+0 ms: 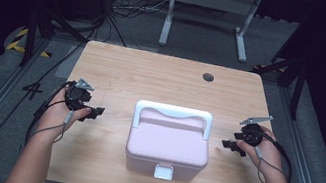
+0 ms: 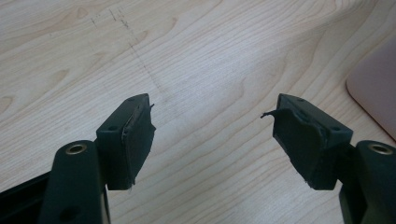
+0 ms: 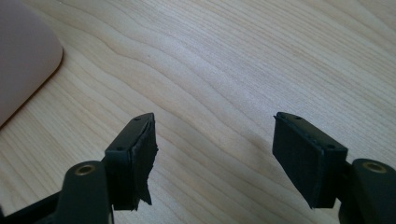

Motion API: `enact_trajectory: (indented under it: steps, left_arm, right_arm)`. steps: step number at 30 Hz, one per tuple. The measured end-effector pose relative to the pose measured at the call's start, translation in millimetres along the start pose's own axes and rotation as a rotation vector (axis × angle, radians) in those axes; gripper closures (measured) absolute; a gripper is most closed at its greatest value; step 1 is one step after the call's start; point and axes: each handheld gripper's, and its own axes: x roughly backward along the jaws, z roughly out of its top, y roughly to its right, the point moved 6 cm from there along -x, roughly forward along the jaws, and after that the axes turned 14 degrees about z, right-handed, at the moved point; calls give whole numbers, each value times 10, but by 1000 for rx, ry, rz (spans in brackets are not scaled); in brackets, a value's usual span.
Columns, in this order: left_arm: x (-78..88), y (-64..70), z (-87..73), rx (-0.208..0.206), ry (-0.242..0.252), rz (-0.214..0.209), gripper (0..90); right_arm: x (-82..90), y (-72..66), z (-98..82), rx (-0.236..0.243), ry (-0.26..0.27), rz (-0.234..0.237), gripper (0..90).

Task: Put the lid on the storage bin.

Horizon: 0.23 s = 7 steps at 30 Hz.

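Note:
A pale pink lidded box (image 1: pixel 168 143) with a white carry handle (image 1: pixel 173 112) and a white front latch (image 1: pixel 163 172) sits closed in the middle of the wooden table (image 1: pixel 153 77). My left gripper (image 1: pixel 91 112) rests on the table to the box's left, jaws open and empty (image 2: pixel 212 135). To the right of the box my right gripper (image 1: pixel 233 148) lies open with nothing between its jaws (image 3: pixel 215 154). A pink corner of the box (image 2: pixel 376 88) edges the left gripper view, and another corner of the box (image 3: pixel 23 60) edges the right gripper view.
A round cable hole (image 1: pixel 208 77) sits near the table's far right edge. Beyond the table stand a white metal frame (image 1: pixel 209 18) and loose cables (image 1: pixel 129 9) on the floor. Black tripod legs (image 1: pixel 41 34) flank the table.

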Motion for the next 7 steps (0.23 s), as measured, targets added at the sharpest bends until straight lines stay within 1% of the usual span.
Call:
enact_trajectory:
  steps: [2,4,6,7]
  left_arm:
    - [-3,7,1,-2,-3,-1,291]
    - [0,16,1,-2,-6,-6,291]
    - [5,17,8,-12,-1,-6,291]
    - [5,17,8,-12,-1,-6,291]
  right_arm:
    - [-8,-9,-4,-3,-3,1,310]
    - [-10,-14,5,5,7,8,311]
    - [-7,-13,15,9,21,26,314]
    - [-5,-16,22,3,32,39,314]
